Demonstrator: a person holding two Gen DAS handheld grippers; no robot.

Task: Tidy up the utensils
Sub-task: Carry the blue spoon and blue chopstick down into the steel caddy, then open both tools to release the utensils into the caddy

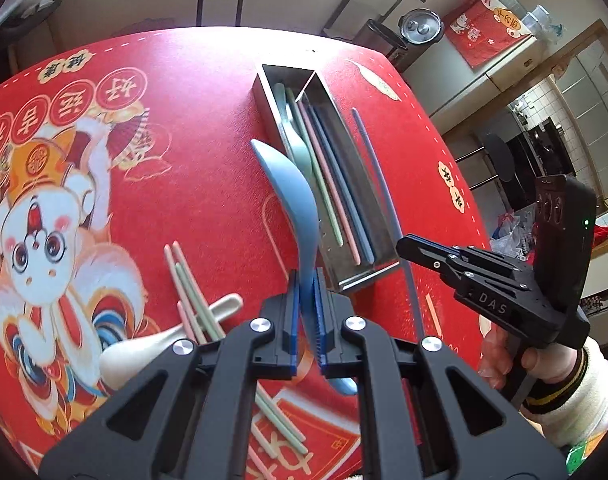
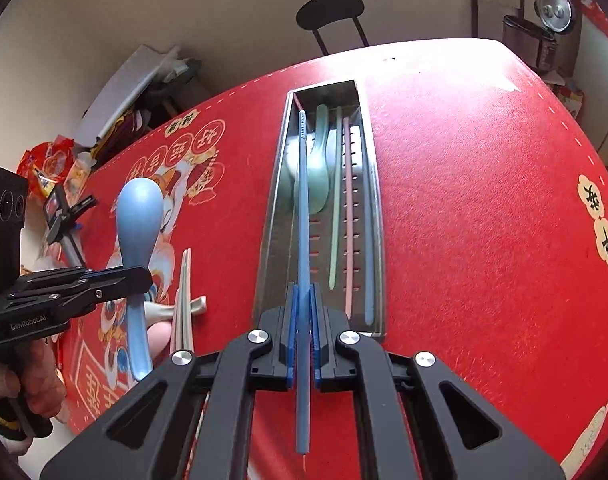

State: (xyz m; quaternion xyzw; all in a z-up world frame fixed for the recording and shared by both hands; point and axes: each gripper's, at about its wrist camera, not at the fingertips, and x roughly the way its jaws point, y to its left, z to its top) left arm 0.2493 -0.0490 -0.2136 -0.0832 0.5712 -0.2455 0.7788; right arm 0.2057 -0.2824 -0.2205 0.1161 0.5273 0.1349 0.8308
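The left gripper (image 1: 307,316) holds the blue spoon (image 1: 289,184) by its handle; the jaws are pinched on the handle just behind the bowl's neck. The spoon is raised off the counter (image 1: 207,120), its bowl pointing away from the camera and lying just left of the metal tray (image 1: 263,92) in the left wrist view. In the right wrist view the same spoon (image 2: 139,216) appears at left, bowl uppermost, clamped in the left gripper (image 2: 137,276).

The right gripper (image 2: 302,332) holds a blue chopstick (image 2: 302,200); the jaws are pressed onto its shaft. The chopstick runs lengthwise over the metal tray (image 2: 370,152), its far tip above the tray's far portion. Whether it touches the tray floor cannot be determined.

The tray stands on the red cloth that covers the counter. It contains a green spoon (image 2: 320,168), a green chopstick (image 2: 335,200), a pink chopstick (image 2: 348,216) and a further blue chopstick (image 2: 368,240), all laid lengthwise.

Outside the tray, on the cloth at left, lie a white spoon (image 1: 143,344) and loose pink and green chopsticks (image 1: 187,296), crossing over the white spoon's handle.
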